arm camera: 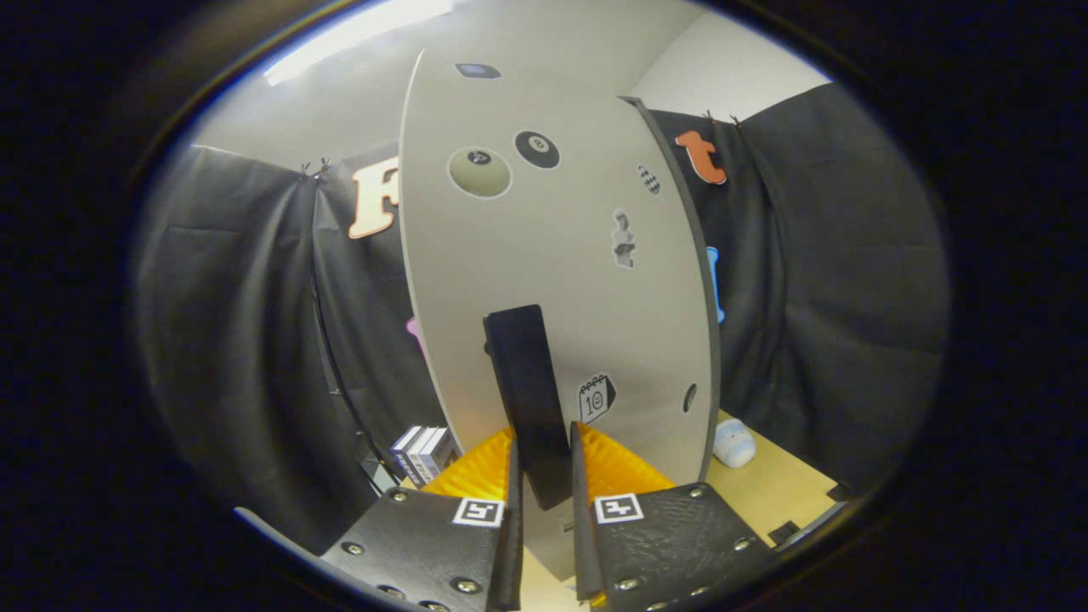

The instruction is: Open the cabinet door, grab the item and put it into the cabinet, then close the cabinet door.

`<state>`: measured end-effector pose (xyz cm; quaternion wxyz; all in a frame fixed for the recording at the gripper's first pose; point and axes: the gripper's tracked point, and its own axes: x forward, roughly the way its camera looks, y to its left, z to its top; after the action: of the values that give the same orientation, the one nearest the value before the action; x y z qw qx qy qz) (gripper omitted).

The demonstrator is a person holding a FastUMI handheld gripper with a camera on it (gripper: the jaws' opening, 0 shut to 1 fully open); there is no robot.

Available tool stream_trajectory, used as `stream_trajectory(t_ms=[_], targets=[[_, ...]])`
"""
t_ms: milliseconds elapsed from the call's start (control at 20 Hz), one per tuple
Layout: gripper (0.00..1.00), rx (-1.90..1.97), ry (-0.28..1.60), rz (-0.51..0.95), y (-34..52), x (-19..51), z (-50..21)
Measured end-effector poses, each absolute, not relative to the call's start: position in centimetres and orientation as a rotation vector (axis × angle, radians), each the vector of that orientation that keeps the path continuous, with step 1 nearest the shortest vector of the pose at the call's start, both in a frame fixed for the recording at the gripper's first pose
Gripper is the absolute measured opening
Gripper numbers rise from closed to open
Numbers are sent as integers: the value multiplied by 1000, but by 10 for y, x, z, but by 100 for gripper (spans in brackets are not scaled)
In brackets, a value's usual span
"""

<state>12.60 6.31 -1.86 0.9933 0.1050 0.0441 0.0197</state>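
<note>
My claw (544, 463) is at the cabinet door (552, 280), fingers (512, 476) drawn in on either side of the dark handle (529, 399). The handle runs up the door from between my fingers to about mid-height. Both fingers look to be pressing on it, though the contact lines are narrow here, so I note a pinch with some reserve.

Door: pale grey panel, upright, carrying several stickers: two round ball stickers (480, 172) near the top, a small figure sticker (624, 239) to the right of centre, a calendar sticker (596, 398) just right of the handle. The door's right edge shows dark, and I see that edge face-on enough that the door seems swung slightly toward me; cannot tell how far.

Item (733, 443): small, rounded, pale blue-white, lying on the worktop (782, 484) beyond the door's right edge, near the booth cloth. It is well apart from my fingers.

Left of the door's lower corner, a few books (422, 453) stand upright against the cloth
</note>
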Motion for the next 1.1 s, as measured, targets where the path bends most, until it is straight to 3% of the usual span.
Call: stream_trajectory(t_ms=[300,400,1000,1100], targets=[[24,173,82,4,31,109,-18],[15,178,73,-3,23,107,-16],[15,103,99,-139,-62,84,-19],[6,81,90,-150,-82,83,-15]])
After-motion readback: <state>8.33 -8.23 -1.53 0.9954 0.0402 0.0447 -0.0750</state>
